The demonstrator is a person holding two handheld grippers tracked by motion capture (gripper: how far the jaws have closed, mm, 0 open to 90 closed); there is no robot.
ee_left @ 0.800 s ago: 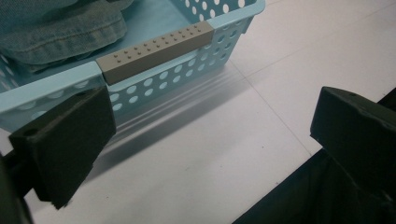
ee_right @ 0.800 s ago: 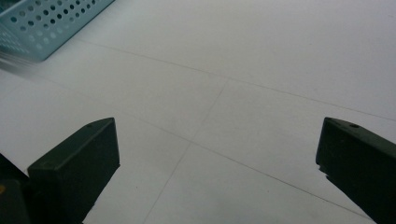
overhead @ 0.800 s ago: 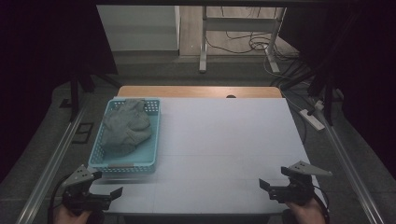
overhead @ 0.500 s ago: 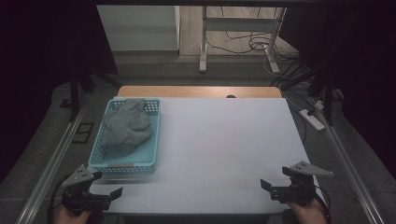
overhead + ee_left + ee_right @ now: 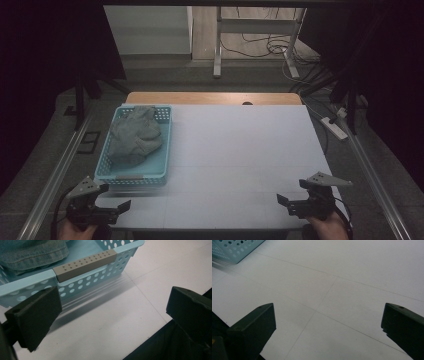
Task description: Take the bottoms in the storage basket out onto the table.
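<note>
Since the earlier frames the right tool (image 5: 289, 202) has edged slightly inward along the worktop's near edge; the left tool (image 5: 116, 210) and the basket have kept their places. Both tools hover at the near corners with jaws spread wide and nothing between them. The light-blue perforated basket (image 5: 162, 150) sits along the left edge of the white worktop (image 5: 240, 150), a crumpled grey-green garment (image 5: 134, 137) heaped inside. Its grey handle grip (image 5: 85, 263) faces the left tool, just beyond the jaws. Bare worktop lies before the right tool, the basket's corner (image 5: 234, 251) well apart.
</note>
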